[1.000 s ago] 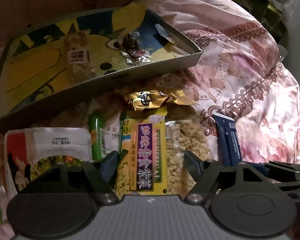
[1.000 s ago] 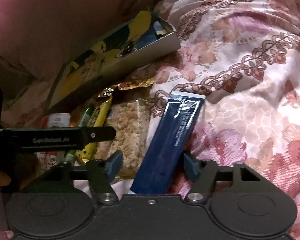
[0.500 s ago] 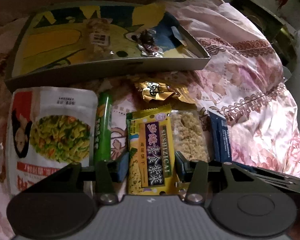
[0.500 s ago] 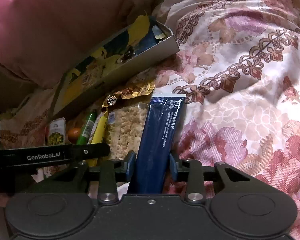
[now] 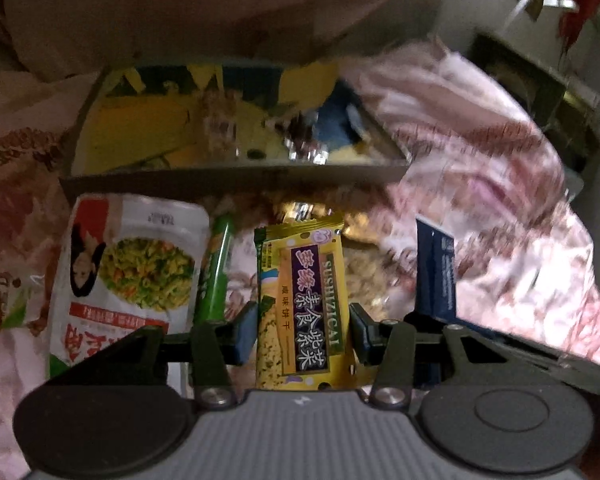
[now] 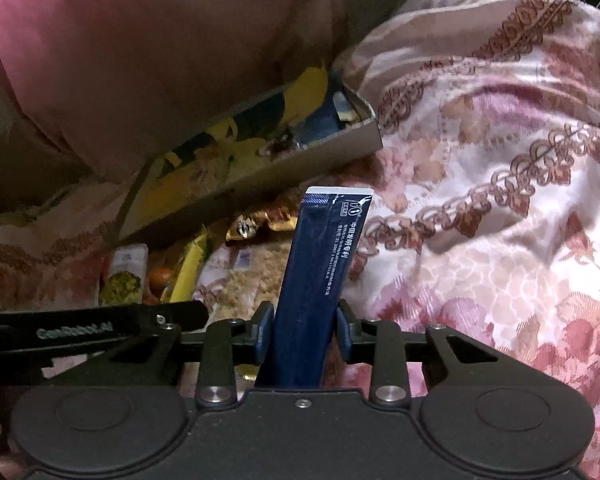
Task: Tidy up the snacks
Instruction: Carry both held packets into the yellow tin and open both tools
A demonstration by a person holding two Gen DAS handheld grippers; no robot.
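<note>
My left gripper [image 5: 304, 332] is shut on a yellow snack packet [image 5: 300, 280] with purple lettering, held lengthwise and lifted off the pile. My right gripper [image 6: 303, 332] is shut on a long dark blue packet [image 6: 324, 248], which stands nearly upright; the same blue packet [image 5: 436, 272] shows at the right of the left wrist view. Beyond both lies an open cardboard box [image 5: 236, 178] with a yellow and blue cartoon lining, holding a few small wrapped snacks. The box [image 6: 300, 160] tilts against a pink cushion.
On the floral bedspread [image 6: 500, 240] in front of the box lie a white pouch [image 5: 128, 272], a green tube [image 5: 216, 276], a clear bag of crumbly snack [image 5: 364, 276] and a gold wrapper [image 5: 300, 210]. The left tool's black body [image 6: 100, 328] crosses the right wrist view.
Both grippers closed from open onto their packets. The left one rose with the yellow packet towards the box. The right one stood the blue packet up from lying slanted.
</note>
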